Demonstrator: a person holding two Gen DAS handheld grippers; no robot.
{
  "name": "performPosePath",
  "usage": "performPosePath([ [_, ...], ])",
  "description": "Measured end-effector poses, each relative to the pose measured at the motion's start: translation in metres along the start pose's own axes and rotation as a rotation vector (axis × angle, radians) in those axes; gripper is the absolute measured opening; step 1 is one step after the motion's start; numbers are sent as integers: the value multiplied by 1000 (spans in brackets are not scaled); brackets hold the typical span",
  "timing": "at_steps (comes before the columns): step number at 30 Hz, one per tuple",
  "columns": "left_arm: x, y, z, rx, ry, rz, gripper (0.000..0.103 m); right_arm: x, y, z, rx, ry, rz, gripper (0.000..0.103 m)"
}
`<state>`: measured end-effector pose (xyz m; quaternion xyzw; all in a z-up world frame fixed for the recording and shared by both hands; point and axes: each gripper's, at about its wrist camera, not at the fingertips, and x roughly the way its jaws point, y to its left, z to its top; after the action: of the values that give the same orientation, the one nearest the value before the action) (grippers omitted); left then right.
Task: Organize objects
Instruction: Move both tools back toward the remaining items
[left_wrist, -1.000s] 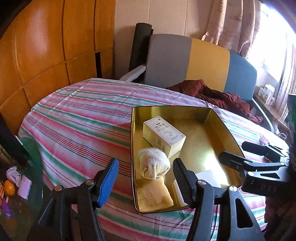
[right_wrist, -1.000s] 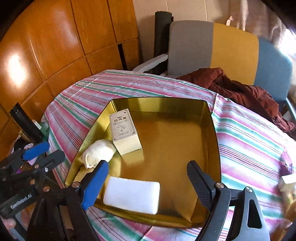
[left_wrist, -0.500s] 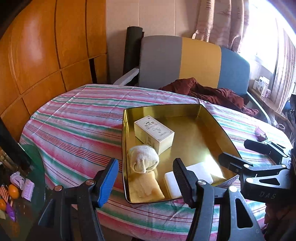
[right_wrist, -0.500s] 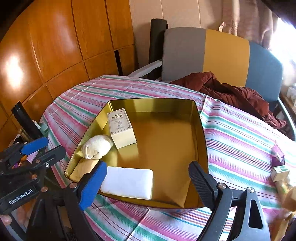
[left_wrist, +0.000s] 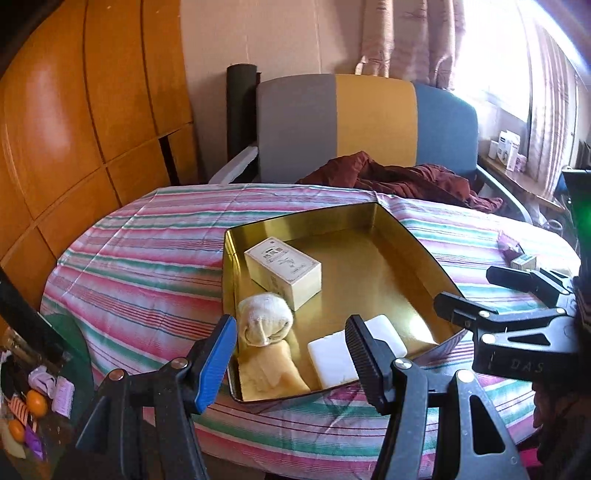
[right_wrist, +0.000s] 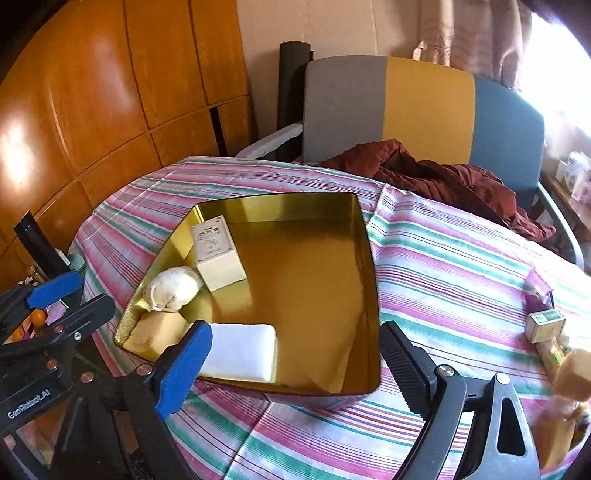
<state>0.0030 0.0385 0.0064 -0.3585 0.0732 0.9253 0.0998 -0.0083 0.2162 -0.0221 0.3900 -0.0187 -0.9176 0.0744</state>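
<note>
A gold metal tin (right_wrist: 365, 236) sits open on a round table under a striped cloth (right_wrist: 443, 266). Three things lie in the tin: one cream carton (right_wrist: 216, 254) with printed lettering near the far left corner, one rolled white sock (right_wrist: 173, 288) just in front of it, and one white foam block (right_wrist: 240, 350) by the near wall. A pale yellow patch (right_wrist: 159, 328) below the sock looks like its reflection in the shiny wall, though it cannot be told for sure.

Only the right wrist view shows the table's right edge, where one small green-and-white box (right_wrist: 545, 325) stands beside a purple wrapper (right_wrist: 537, 299), with some tan things below them cut off and too blurred to name. The left wrist view catches only a sliver of that box (left_wrist: 522, 261), but it alone shows a low shelf at the lower left with two orange fruits (left_wrist: 36, 402) among clutter, and small boxes on the windowsill (left_wrist: 508, 149).

The left gripper (left_wrist: 290, 350) hovers before the tin's near left corner, jaws parted and empty. The right gripper (right_wrist: 295, 356) stands before the tin's near wall, jaws wide with nothing between them. Each gripper shows at the other view's edge.

One three-coloured chair (right_wrist: 424, 110) stands behind the table, a dark red garment (right_wrist: 443, 177) heaped on it.
</note>
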Motion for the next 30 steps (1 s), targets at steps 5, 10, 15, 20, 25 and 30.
performPosePath([
  [5, -1, -10, 1, 33, 0, -11, 62, -2, -14, -4, 29, 2, -15, 92],
  [10, 1, -20, 2, 65, 4, -24, 62, -2, -31, -8, 61, 6, -37, 92],
  [15, 3, -31, 2, 98, 10, -46, 62, -4, -50, -12, 92, 9, -66, 92],
  [20, 5, -46, 6, 129, 14, -110, 62, -10, -77, -19, 135, 15, -113, 92],
  [25, 10, -65, 10, 155, 31, -204, 62, -19, -110, -27, 176, 29, -178, 92],
  [30, 15, -84, 11, 187, 45, -256, 62, -38, -153, -36, 239, 32, -251, 92],
])
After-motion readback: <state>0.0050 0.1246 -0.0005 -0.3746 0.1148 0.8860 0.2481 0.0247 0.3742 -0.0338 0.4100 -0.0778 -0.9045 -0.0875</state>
